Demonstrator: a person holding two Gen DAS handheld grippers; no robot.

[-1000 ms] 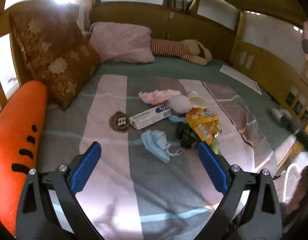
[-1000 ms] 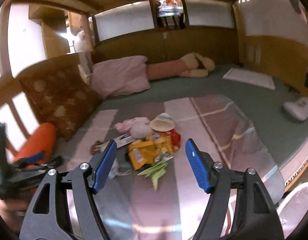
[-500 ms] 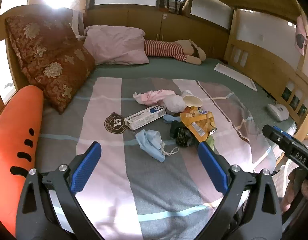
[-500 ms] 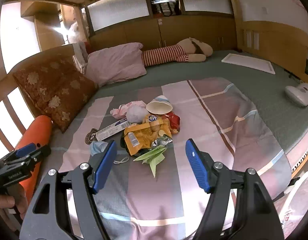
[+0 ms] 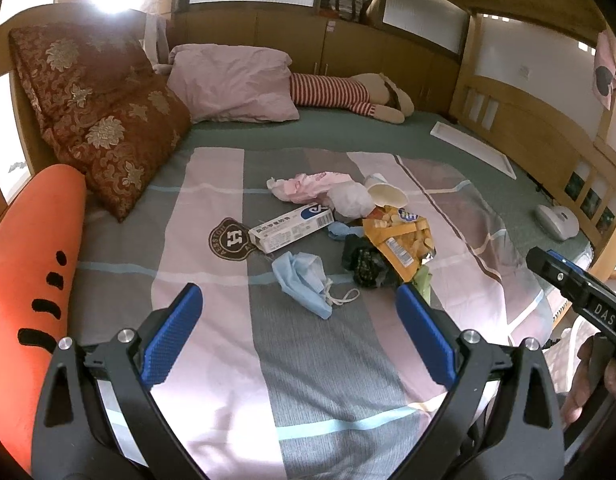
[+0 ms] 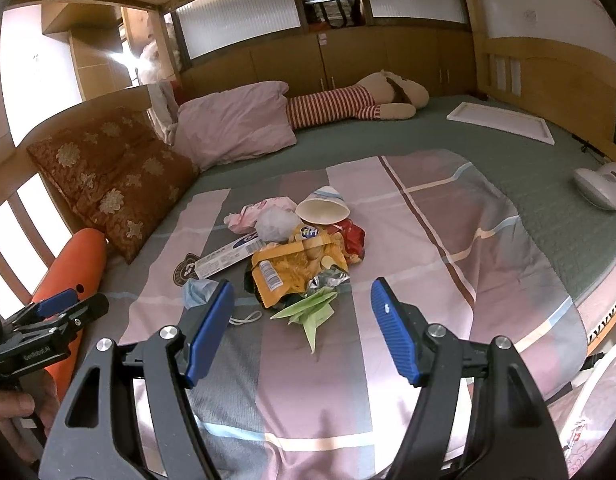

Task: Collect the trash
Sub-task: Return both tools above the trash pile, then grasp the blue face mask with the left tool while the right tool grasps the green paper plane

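A heap of trash lies mid-bed on a striped blanket [image 5: 212,344]: a blue face mask [image 5: 304,280], a white toothpaste box [image 5: 292,228], a yellow snack bag [image 5: 400,236] [image 6: 296,268], a paper cup [image 6: 322,210], a white crumpled bag [image 6: 276,222], pink cloth [image 5: 308,186], a red wrapper [image 6: 352,236] and a green paper plane [image 6: 312,308]. My left gripper [image 5: 298,336] is open, hovering short of the mask. My right gripper [image 6: 302,332] is open, just short of the paper plane. Nothing sits between either pair of fingers.
An orange carrot cushion [image 5: 24,280] lines the left edge, with a brown floral pillow [image 5: 100,120] and pink pillow [image 5: 236,80] behind. A striped plush toy [image 6: 360,104], white flat board [image 6: 504,120] and white handheld device [image 6: 600,184] lie farther back and right.
The left wrist view tilted up slightly early on, then held still. The right wrist view steadied from blur and the trash heap sits a little nearer. Both grippers stayed open.
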